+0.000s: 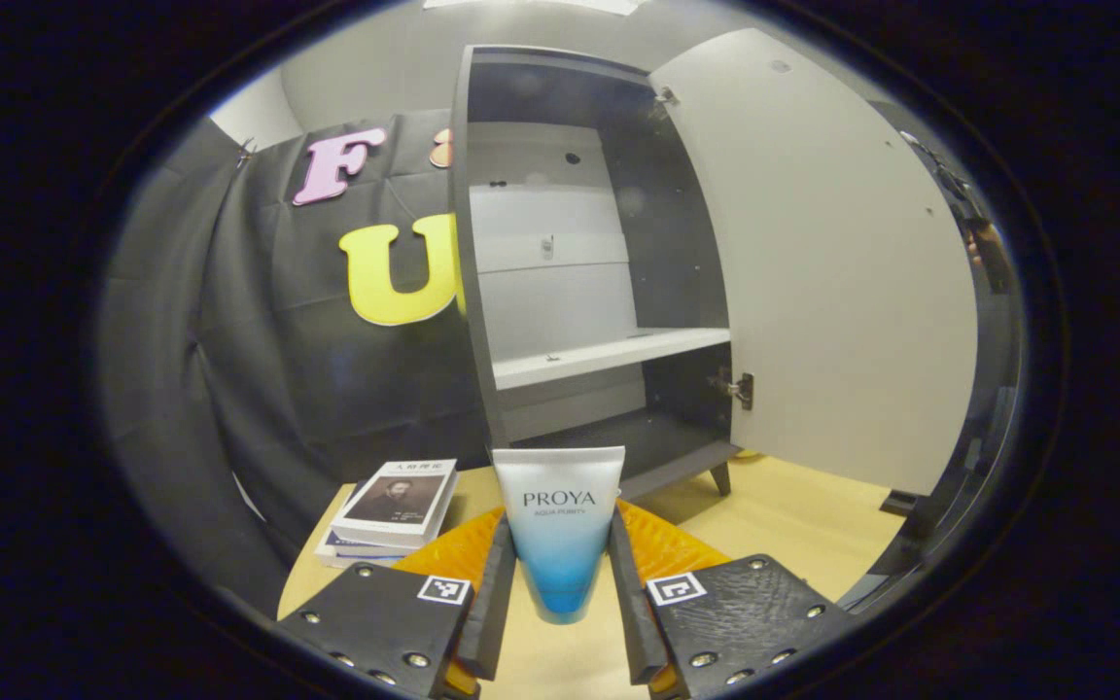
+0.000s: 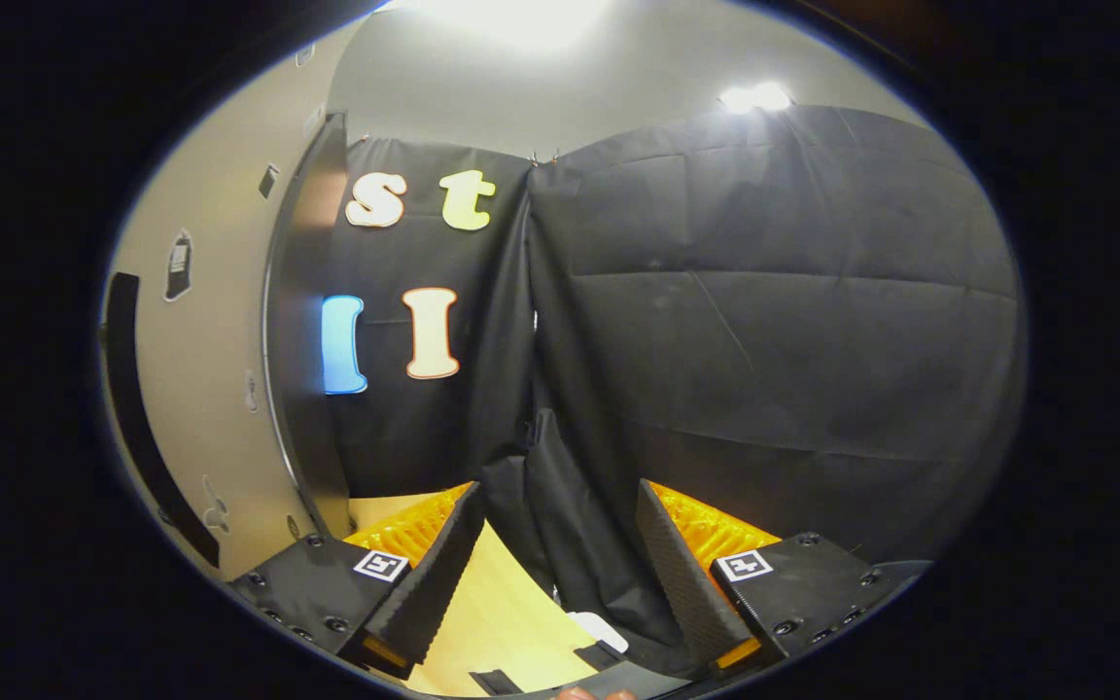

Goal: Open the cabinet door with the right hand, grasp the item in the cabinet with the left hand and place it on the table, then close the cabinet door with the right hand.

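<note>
Your left gripper (image 1: 560,583) has its two fingers closed in on the tube (image 1: 560,530), one pressing each side of the lower body, so the item is firmly held and standing upright with its flat crimped end up. It hangs over the table (image 1: 793,506), out of the cabinet (image 1: 560,292), whose shelves at 12 o'clock look bare. A stack of books (image 1: 395,510) lies on the table at 10 o'clock, just beside the left finger, and the open cabinet door (image 1: 832,272) swings out at 2 o'clock.

By my reading, you are in the placing step: the tube is out and must be set down. Lower it to bare tabletop at 6 o'clock, away from the books, and spread the fingers only once it rests; a tube set down on its narrow end may tip, so laying it flat may be safer.

Your right gripper (image 2: 552,574) stands wide apart and holds nothing. The door's edge (image 2: 302,321) shows at 9 o'clock in its view, near the left finger but not between the fingers. After the tube is released, bring this gripper against the door's outer face and push it closed.
</note>
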Motion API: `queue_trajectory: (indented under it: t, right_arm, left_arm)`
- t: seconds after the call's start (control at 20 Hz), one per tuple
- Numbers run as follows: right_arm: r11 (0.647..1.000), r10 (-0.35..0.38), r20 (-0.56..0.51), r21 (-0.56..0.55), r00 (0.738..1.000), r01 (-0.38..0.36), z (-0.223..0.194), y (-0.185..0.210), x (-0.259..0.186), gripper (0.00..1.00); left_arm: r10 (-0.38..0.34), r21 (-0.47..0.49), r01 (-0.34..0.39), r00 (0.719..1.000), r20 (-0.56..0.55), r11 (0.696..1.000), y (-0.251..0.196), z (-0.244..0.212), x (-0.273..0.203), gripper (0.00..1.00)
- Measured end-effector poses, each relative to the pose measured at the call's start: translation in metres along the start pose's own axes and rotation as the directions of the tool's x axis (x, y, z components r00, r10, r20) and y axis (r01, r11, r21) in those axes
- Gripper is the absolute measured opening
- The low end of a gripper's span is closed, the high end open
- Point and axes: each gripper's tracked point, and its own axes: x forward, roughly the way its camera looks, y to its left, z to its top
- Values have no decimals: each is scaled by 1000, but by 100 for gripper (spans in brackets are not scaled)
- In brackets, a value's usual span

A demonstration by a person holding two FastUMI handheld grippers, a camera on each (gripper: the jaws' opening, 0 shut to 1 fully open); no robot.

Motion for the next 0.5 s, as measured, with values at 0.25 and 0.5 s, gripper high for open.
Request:
queue_trajectory:
  t: [0.25,0.5]
  right_arm:
    - [1000,-5,21,12,1000,5,6,2,-25,97]
    - [987,12,-49,161,999,-4,0,21,-38,97]
  left_arm:
    - [63,-65,-63,998,-2,996,15,-69,-12,51]
    - [146,-133,-146,989,-8,980,16,-132,-23,51]
